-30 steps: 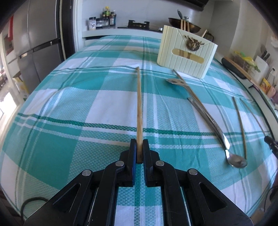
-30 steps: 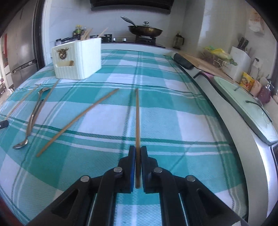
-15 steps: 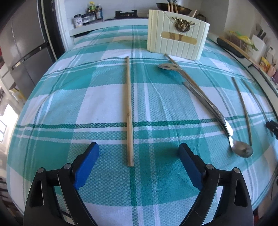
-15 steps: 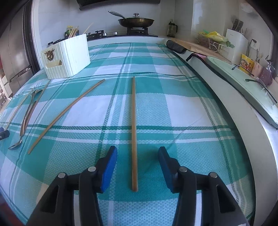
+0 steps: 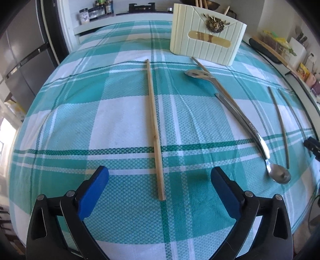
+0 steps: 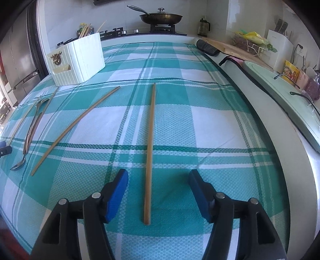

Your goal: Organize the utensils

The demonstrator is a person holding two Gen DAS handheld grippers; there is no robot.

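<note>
My left gripper [image 5: 160, 176] is open and empty; a wooden chopstick [image 5: 155, 128] lies on the checked cloth between its jaws, pointing away. A long metal spoon [image 5: 240, 120] and a second metal utensil [image 5: 198, 74] lie to its right. The cream utensil holder [image 5: 208, 46] stands at the far side. My right gripper [image 6: 158, 180] is open and empty, with another chopstick [image 6: 150, 148] lying between its jaws. A third chopstick [image 6: 78, 126] lies left of it, then the spoon [image 6: 30, 136]. The holder [image 6: 78, 60] stands at the far left.
The teal checked cloth [image 6: 200, 124] covers the table. A pale green lid [image 6: 284, 94] lies along the right edge. A stove with a pan [image 6: 161, 19] is behind. A fridge [image 5: 20, 56] stands at the left. More chopsticks [image 5: 279, 124] lie at the right.
Both grippers opened and let go of their chopsticks, which now lie flat on the cloth. Both grippers drew back a little.
</note>
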